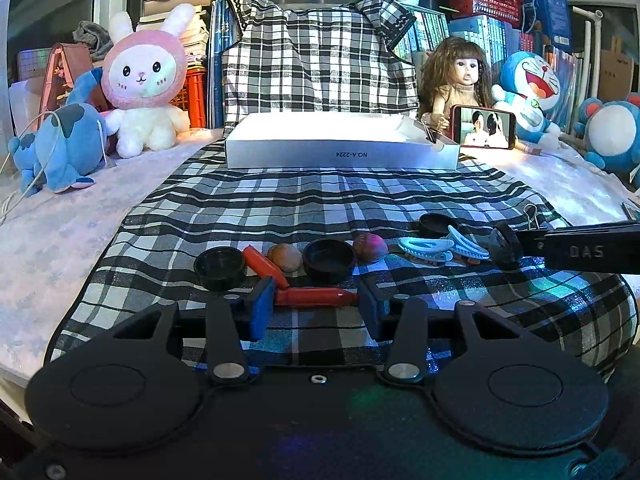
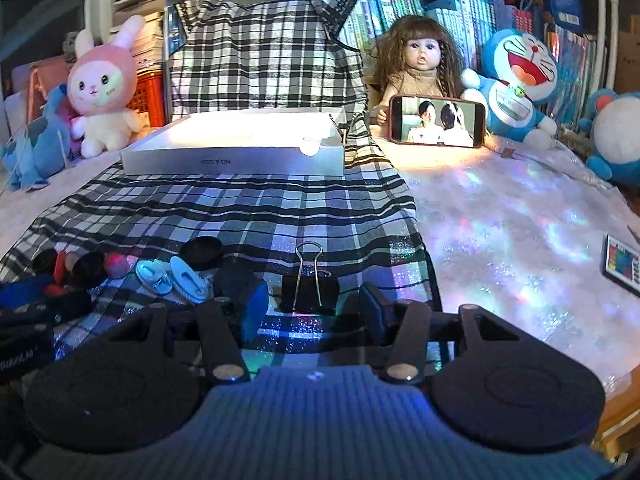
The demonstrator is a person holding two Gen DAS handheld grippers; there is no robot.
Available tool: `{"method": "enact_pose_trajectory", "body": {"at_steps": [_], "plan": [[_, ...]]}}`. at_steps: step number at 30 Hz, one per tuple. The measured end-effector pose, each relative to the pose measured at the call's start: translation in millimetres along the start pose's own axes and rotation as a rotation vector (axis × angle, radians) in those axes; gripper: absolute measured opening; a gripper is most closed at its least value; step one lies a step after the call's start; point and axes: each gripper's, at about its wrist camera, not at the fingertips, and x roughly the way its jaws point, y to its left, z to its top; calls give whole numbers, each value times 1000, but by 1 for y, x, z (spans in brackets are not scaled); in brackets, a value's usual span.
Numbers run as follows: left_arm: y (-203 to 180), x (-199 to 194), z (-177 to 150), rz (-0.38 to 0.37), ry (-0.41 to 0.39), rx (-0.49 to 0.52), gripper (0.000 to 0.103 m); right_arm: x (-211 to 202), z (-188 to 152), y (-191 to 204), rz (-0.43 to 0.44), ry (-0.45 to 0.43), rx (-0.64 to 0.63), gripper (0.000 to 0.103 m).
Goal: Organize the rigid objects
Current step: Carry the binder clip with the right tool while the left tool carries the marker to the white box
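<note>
On the checked cloth (image 1: 320,200) lies a row of small things: black round caps (image 1: 220,268) (image 1: 329,261) (image 1: 438,224), two nut-like balls (image 1: 285,257) (image 1: 370,247), pale blue hair claws (image 1: 426,250) and a loose red stick (image 1: 264,266). My left gripper (image 1: 316,308) is shut end to end on a second red stick (image 1: 316,297). My right gripper (image 2: 312,310) stands open around an upright black binder clip (image 2: 308,292), with a gap on each side. Its finger (image 1: 580,246) enters the left wrist view from the right.
A flat white box (image 1: 340,148) sits at the far end of the cloth. Behind it are a rabbit plush (image 1: 144,80), a doll (image 1: 460,76), a phone (image 1: 484,127) and blue plush toys (image 1: 528,88). A small colourful card (image 2: 622,264) lies on the shiny cover at right.
</note>
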Motion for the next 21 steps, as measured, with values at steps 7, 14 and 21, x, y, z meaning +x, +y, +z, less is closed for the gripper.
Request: {"method": "enact_pose_trajectory", "body": {"at_steps": [7,14,21], "plan": [[0,-1,0,-6,-8,-17,42,5,-2,4,-35,-14,16,39],[4,-6,10,-20,-32,-37,42,2,-1,0,-43,-36,43,38],[9,-1,36,-48,-61,-28,42,-2,10,-4,-45,-74,42,38]]}}
